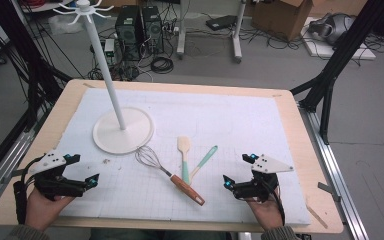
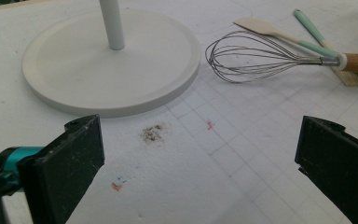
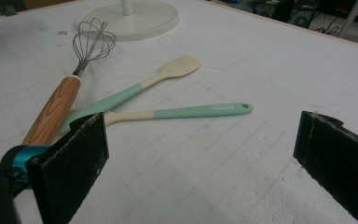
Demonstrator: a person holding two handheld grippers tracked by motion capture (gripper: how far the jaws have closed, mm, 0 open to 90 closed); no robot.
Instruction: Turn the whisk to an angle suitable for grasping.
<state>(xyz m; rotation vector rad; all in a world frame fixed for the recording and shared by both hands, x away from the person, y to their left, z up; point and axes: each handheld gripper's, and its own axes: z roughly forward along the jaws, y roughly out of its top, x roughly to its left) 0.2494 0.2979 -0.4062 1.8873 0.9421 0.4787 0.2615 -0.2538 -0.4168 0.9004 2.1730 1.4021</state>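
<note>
Grippers, left (image 1: 94, 181) and right (image 1: 226, 182): both wide, empty, flanking whisk (image 1: 170, 174) and spatulas (image 1: 184, 152) at 12 o'clock, ready for pickup.

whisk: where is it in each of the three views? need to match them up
High view: whisk at table centre, wire head up-left by the stand base, wooden handle down-right.
Left gripper view: whisk upper right, wire head pointing left, handle running off the right edge.
Right gripper view: whisk upper left, wire head at top, handle coming down toward the left finger.
Shared landmark: the white round stand base, next to the wire head in all three.
</note>
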